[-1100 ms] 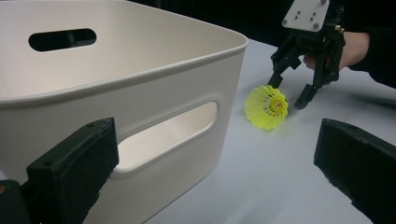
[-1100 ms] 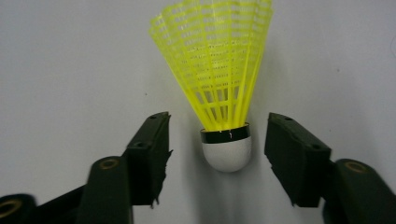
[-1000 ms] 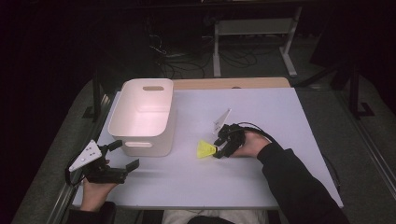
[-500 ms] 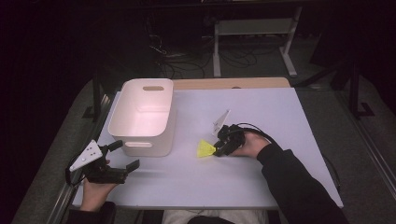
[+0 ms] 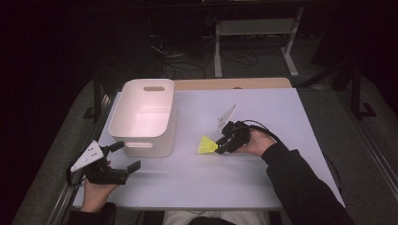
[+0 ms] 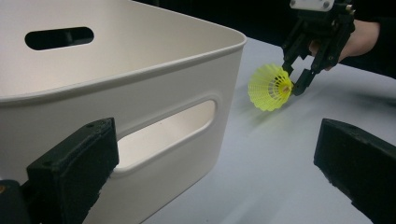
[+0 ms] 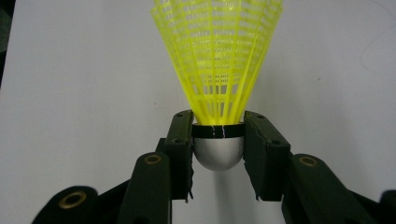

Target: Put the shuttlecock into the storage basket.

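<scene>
A yellow plastic shuttlecock (image 5: 205, 145) (image 6: 270, 87) with a silver cork lies just right of the white bin (image 5: 165, 131) on the pale table (image 5: 281, 108). My right gripper (image 5: 220, 144) (image 7: 218, 140) is shut on its cork, one pad on each side, and the skirt (image 7: 217, 56) points away toward the bin. In the left gripper view the right gripper (image 6: 290, 83) holds the shuttlecock low over the table. My left gripper (image 5: 126, 156) (image 6: 215, 163) stands open with nothing in it, at the near left, facing the bin's (image 6: 140, 70) front handle slot.
The bin is empty and stands at the table's left side. A wooden strip (image 5: 234, 83) edges the far side of the table. Beyond it, a metal stand (image 5: 256, 42) and cables sit on the dark floor.
The right gripper has shifted slightly toward the shuttlecock and now has its cork between the pads. The left hand and the bin have not moved.
</scene>
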`<state>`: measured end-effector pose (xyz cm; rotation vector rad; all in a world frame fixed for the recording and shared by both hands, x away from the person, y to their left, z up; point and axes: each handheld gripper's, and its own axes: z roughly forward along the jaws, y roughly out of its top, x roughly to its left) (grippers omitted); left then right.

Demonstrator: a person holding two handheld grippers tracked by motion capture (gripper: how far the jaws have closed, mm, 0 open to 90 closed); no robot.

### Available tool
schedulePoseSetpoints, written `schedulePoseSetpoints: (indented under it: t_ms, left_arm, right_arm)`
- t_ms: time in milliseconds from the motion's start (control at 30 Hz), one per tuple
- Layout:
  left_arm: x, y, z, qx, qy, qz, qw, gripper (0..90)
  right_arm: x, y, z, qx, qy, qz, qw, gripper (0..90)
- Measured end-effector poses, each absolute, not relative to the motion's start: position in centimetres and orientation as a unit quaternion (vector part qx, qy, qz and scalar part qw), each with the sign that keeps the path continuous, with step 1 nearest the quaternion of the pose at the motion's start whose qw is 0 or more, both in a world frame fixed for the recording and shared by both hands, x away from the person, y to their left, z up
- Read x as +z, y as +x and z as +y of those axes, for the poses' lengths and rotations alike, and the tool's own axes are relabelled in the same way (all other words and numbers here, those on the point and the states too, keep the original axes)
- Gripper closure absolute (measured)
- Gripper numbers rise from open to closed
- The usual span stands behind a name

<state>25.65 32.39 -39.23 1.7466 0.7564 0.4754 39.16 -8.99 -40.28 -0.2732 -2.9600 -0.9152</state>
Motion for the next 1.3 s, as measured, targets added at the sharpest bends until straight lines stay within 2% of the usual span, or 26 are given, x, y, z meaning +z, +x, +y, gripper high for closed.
schedulePoseSetpoints:
  t_ms: [600, 1300]
  left_arm:
    - [-39.2, 25.7, 32.4, 0.202, 0.739, 0.322, 0.556, 0.0]
    - [-39.2, 25.7, 32.4, 0.203, 0.740, 0.322, 0.555, 0.0]
  right_arm:
    - [-36.8, 38.7, -10.3, -0.314, -0.103, -0.944, 0.000, 63.1]
    - [-33.5, 38.8, -8.7, -0.327, -0.083, -0.941, 0.000, 63.1]
